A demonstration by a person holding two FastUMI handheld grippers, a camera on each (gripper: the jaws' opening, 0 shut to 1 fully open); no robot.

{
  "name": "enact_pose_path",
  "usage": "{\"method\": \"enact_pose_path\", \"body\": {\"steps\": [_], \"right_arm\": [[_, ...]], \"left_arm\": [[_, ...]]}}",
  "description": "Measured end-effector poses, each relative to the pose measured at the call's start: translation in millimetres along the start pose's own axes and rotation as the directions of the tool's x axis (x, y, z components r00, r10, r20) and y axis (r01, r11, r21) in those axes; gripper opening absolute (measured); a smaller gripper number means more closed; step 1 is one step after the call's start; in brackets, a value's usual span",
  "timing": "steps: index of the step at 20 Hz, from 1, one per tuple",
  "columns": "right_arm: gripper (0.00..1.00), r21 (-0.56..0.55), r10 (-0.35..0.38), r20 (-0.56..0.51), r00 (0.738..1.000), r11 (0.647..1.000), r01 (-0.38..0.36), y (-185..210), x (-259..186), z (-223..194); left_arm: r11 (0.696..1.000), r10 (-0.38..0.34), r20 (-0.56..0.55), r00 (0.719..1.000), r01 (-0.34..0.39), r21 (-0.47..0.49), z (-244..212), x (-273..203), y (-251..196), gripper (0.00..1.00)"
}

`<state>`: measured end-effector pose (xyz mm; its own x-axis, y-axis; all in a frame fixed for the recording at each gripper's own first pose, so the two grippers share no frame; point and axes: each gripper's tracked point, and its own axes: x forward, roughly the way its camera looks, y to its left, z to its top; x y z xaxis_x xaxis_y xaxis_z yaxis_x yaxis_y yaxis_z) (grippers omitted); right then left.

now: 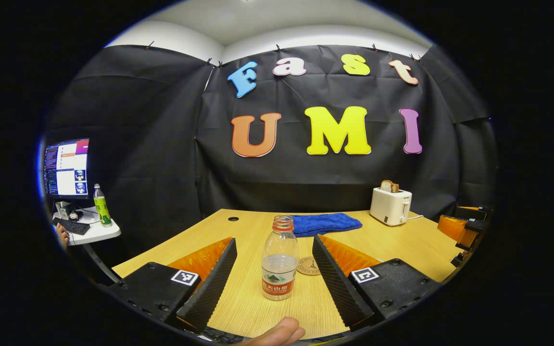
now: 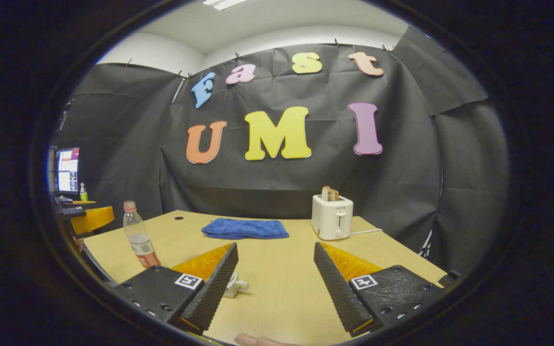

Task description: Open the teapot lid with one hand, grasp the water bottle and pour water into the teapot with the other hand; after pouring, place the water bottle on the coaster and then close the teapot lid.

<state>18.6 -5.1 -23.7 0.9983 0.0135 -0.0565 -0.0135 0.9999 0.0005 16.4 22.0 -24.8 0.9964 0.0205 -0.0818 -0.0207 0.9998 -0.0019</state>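
Standing uncapped between the wide-open left gripper fingers, water bottle untouched; right gripper likewise spread, empty.

Handheld two-finger grippers

The left gripper and right gripper each have ribbed wedge fingers, textured black mounts with screws, and square fiducial markers.

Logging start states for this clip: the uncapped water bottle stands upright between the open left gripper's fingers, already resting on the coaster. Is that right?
Not quite. In the left gripper view the water bottle is uncapped, upright and between the open left gripper fingers, but it stands on the bare table; the coaster lies beside it, just behind and to the right.
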Motion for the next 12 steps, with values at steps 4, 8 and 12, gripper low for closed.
{"method": "enact_pose_path", "body": {"steps": [4,8,12], "right_arm": [[0.95,0.01,0.04,-0.011,0.999,0.999,-0.04,20,21,-19],[0.93,0.004,0.081,-0.078,0.994,0.997,-0.081,49,55,-54],[0.92,0.012,0.106,-0.097,0.99,0.994,-0.105,70,77,-70]], "left_arm": [[1.0,-0.003,-0.007,1.0,0.003,0.005,-1,1,-1,0.99],[1.0,0.006,-0.011,1.0,-0.006,0.02,-5,6,5,0.99],[1.0,0.011,-0.028,1.0,-0.011,0.013,-11,9,9,0.99]]}}
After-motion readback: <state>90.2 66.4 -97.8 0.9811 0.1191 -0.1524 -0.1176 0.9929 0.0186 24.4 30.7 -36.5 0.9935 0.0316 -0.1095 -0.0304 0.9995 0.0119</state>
